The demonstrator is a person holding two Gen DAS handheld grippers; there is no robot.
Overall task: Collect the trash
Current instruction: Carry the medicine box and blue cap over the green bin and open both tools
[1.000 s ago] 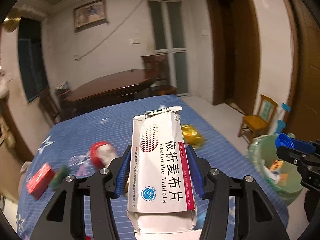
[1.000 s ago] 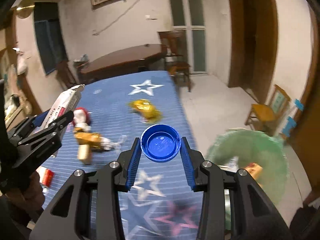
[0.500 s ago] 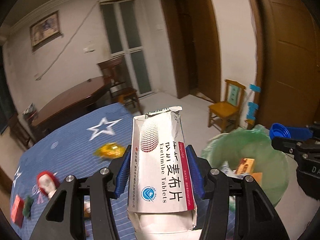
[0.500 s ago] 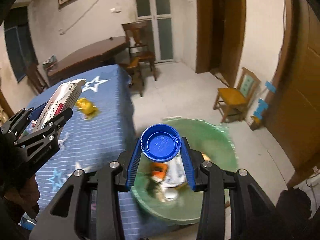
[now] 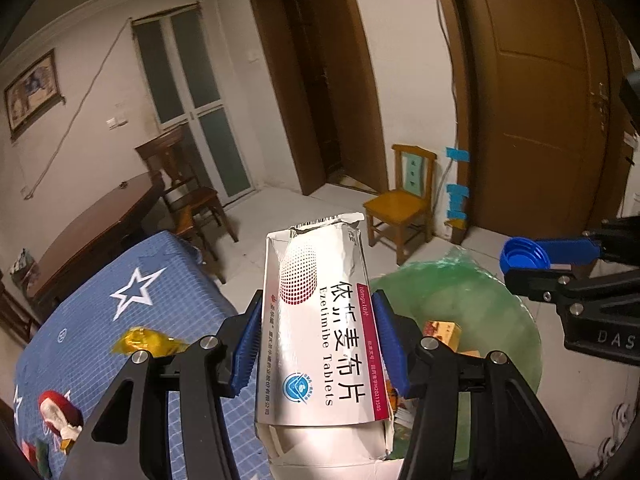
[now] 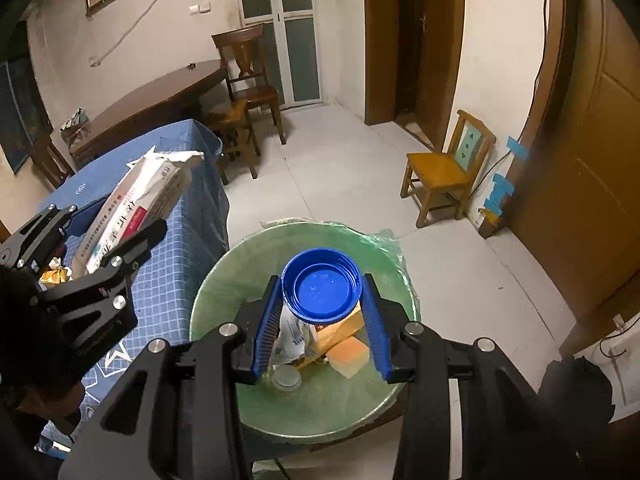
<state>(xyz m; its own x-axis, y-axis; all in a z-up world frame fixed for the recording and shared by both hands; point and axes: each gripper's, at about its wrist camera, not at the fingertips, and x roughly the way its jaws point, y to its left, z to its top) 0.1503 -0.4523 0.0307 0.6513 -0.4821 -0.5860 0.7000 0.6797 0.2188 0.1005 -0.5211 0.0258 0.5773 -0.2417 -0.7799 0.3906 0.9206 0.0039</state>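
Above the green-lined trash bin (image 6: pixel 224 280) we hold the blue bottle cap (image 6: pixel 322 290) clamped between the pads of the right gripper (image 6: pixel 322 316), its hollow side facing the camera. Below it the bin already holds a few pieces of trash, an orange box among them. Our left gripper (image 5: pixel 316 344) is clamped on the torn white tablet box (image 5: pixel 320 336), which stands upright between its pads; from the right wrist view it hangs over the edge of the blue star-patterned surface (image 6: pixel 176 240), beside the bin and not yet over it.

We judge the step in hand to be dropping both pieces. The cap looks well centred over the opening, so spreading the right pads should let it fall straight in. For the box, we would first carry it across until it sits over the liner, then tip it forward before letting go, since a light crumpled carton could catch the rim. A yellow wrapper (image 5: pixel 146 342) and a red-and-white scrap (image 5: pixel 58 414) remain on the surface.
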